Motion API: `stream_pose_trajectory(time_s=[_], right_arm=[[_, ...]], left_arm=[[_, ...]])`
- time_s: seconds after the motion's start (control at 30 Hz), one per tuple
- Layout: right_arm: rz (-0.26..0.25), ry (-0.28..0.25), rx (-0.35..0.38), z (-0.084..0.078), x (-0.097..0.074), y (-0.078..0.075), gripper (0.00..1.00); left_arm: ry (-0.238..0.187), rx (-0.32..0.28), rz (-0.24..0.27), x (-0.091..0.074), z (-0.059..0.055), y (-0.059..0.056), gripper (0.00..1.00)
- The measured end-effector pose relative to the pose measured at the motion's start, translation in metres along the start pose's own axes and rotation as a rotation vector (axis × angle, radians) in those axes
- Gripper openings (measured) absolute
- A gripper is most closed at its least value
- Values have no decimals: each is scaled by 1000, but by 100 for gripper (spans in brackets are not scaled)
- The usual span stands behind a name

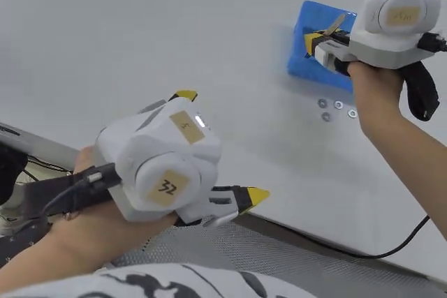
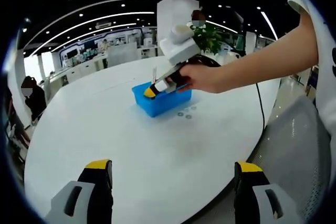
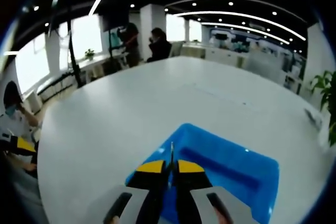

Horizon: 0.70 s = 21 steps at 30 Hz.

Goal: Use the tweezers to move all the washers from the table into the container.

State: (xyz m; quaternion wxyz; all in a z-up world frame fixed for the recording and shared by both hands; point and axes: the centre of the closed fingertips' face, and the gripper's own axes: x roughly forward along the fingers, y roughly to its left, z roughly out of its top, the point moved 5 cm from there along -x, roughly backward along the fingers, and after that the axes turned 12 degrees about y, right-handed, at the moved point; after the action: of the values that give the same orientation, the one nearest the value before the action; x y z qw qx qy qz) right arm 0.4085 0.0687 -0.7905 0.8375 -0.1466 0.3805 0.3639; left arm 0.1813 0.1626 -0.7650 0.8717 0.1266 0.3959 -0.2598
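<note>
Over the blue container (image 1: 304,68), near the far edge of the white table (image 1: 174,33), the right gripper (image 1: 312,43) is held with its yellow-tipped jaws clamped together on a pair of tweezers (image 1: 335,24). In the right gripper view the thin tweezer point is seen rising between the closed jaws, above the container's inner floor. Whether anything is pinched in the tweezers cannot be told. Four small washers (image 1: 338,105) are seen lying on the table just beside the container, on its near side, below the hand that holds this gripper.

The left gripper (image 1: 220,146) is held low at the near table edge, well apart from the container, its jaws spread wide with nothing between them. A tan sticker (image 1: 167,188) on its white housing is marked "32". A second sticker above it and the one on the right gripper cannot be read.
</note>
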Motion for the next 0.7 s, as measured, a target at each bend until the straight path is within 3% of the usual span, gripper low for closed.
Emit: stream_pose_trajectory(time_s=[0.07,0.23,0.43,0.7], right_arm=[[26,-16,12,2,-3,2,4],[29,-65,29,12,-20,-1,4],[20,-141,26,22,-59,3,4],[4,-166,13,12,-87,7,4]], left_arm=[[3,1,0,0,0,0,99],[8,4,-3,1,-1,0,99],[13,8,-7,1,-1,-1,99],[-9,-25,-25,-1,1,-1,99]])
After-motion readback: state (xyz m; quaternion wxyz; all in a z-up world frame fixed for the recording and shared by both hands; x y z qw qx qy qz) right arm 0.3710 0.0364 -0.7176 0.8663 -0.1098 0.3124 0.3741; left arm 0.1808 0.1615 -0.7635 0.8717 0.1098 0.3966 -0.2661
